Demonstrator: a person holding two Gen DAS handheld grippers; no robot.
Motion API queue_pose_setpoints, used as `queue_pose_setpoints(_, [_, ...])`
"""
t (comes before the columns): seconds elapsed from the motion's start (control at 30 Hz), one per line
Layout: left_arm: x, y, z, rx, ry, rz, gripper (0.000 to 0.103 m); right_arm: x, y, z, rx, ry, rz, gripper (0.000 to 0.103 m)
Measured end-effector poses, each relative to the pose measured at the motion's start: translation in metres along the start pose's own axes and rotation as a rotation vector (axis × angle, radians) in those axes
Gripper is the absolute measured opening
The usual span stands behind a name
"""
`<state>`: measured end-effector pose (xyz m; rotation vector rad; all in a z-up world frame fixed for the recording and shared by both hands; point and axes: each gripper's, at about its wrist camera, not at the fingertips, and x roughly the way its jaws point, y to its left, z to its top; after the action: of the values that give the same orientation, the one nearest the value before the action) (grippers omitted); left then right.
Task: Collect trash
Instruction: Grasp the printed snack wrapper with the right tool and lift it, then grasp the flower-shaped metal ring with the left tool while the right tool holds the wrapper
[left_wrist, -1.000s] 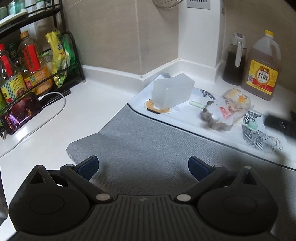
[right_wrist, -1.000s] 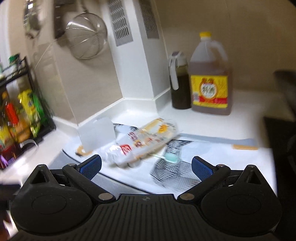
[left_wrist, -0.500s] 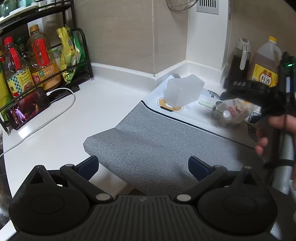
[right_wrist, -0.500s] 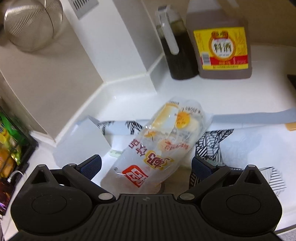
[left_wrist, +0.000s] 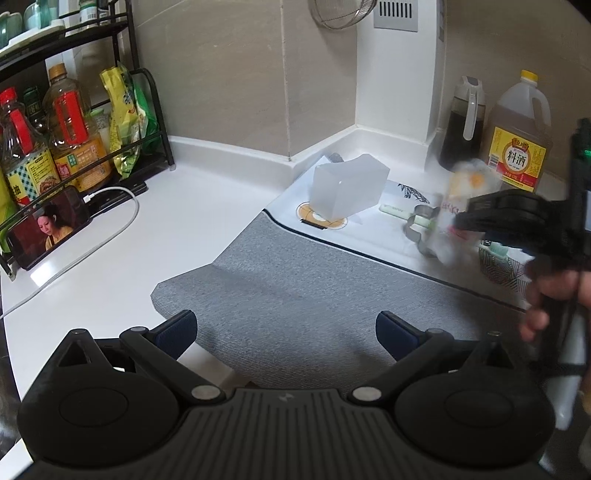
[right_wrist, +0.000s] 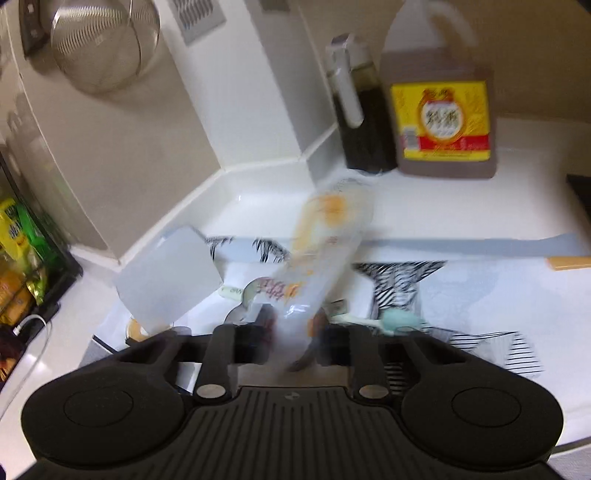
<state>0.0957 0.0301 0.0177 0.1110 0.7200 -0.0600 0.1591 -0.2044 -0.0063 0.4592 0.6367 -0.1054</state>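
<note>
Right wrist: claw (right_wrist: 291, 343) newly around wrapper (right_wrist: 325, 251).

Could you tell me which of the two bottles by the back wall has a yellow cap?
The big amber jug with the yellow label; the dark bottle beside it has a white top.

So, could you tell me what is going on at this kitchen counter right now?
A person is collecting trash with a handheld gripper in each hand. The right gripper is closing its jaws on the near end of a clear printed snack wrapper, which sticks up from the patterned mat; the picture is blurred, so the hold is hard to judge. The left gripper hangs open over the grey cloth, holding nothing.
</note>
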Motion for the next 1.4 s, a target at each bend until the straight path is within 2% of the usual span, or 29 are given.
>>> queue_pose_setpoints(0.13, [0.000,-0.008,0.002,0.009,-0.004,-0.005,0.103,-0.029,-0.022,-0.002,-0.008,-0.046,0.024,0.023])
queue_pose_setpoints(0.27, [0.002,-0.017,0.005,0.018,-0.006,-0.013,0.103,-0.060,-0.048,-0.011,-0.007,-0.050,0.023,0.023])
queue_pose_setpoints(0.47, [0.009,-0.031,0.012,0.012,-0.013,-0.036,0.103,-0.105,-0.076,-0.036,-0.103,-0.086,-0.073,0.024])
queue_pose_setpoints(0.53, [0.014,-0.036,0.016,-0.001,-0.012,-0.058,0.103,-0.112,-0.082,-0.043,-0.128,-0.107,-0.116,0.045])
queue_pose_setpoints(0.57, [0.017,-0.040,0.018,-0.009,-0.011,-0.071,0.103,-0.115,-0.085,-0.046,-0.130,-0.126,-0.133,0.073])
queue_pose_setpoints(0.6, [0.021,-0.044,0.021,-0.017,-0.009,-0.083,0.103,-0.116,-0.086,-0.048,-0.132,-0.150,-0.146,0.095])
queue_pose_setpoints(0.63, [0.025,-0.048,0.024,-0.027,-0.010,-0.093,0.103,-0.117,-0.087,-0.051,-0.141,-0.174,-0.152,0.099])
queue_pose_setpoints(0.77, [0.051,-0.068,0.035,-0.080,-0.003,-0.124,0.103,-0.108,-0.078,-0.059,-0.243,-0.191,-0.135,0.103])
queue_pose_setpoints(0.87, [0.075,-0.080,0.041,-0.131,0.009,-0.129,0.103,-0.089,-0.070,-0.066,-0.313,-0.169,-0.217,0.103])
queue_pose_setpoints(0.97, [0.094,-0.094,0.045,-0.136,0.010,-0.142,0.103,-0.067,-0.075,-0.063,-0.271,-0.062,-0.261,0.103])
queue_pose_setpoints(1.03, [0.106,-0.103,0.047,-0.122,0.020,-0.145,0.103,-0.059,-0.085,-0.059,-0.206,-0.014,-0.258,0.103])
queue_pose_setpoints(1.1, [0.117,-0.109,0.049,-0.126,0.035,-0.151,0.103,-0.057,-0.091,-0.059,-0.173,-0.003,-0.251,0.103])
queue_pose_setpoints(1.3, [0.141,-0.124,0.055,-0.117,0.045,-0.148,0.103,-0.049,-0.083,-0.062,-0.206,0.019,-0.291,0.103])
queue_pose_setpoints(1.4, [0.148,-0.127,0.056,-0.104,0.010,-0.153,0.103,-0.048,-0.084,-0.062,-0.199,0.020,-0.291,0.103])
